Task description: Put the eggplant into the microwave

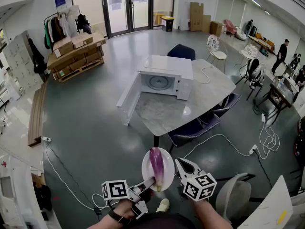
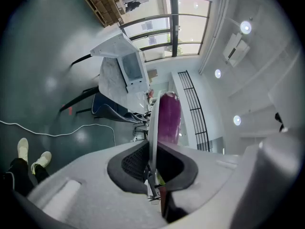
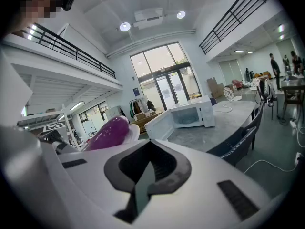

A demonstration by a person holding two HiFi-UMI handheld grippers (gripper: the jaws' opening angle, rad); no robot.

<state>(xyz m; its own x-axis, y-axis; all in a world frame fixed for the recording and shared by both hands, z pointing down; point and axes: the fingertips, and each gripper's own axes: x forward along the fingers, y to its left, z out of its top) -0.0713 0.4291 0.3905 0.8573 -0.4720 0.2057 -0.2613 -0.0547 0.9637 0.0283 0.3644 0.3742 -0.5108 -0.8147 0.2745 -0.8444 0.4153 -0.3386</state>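
A purple eggplant (image 1: 157,163) lies on a white plate (image 1: 147,170) held in the air low in the head view. My left gripper (image 1: 149,183) is shut on the plate's near rim. In the left gripper view the plate (image 2: 153,128) stands edge-on between the jaws, with the eggplant (image 2: 169,118) on it. Just right of the plate, my right gripper (image 1: 180,163) is shut and holds nothing. Farther ahead, the white microwave (image 1: 164,78) stands on the grey table (image 1: 195,104) with its door (image 1: 127,101) swung open to the left. The right gripper view shows the eggplant (image 3: 107,132) at left and the microwave (image 3: 190,116) beyond.
Dark blue chairs (image 1: 195,128) stand at the table's near side, and another (image 1: 181,51) behind it. White cables (image 1: 224,140) trail over the floor. Stacked boxes on pallets (image 1: 76,54) are at the far left. People and more tables are at the far right.
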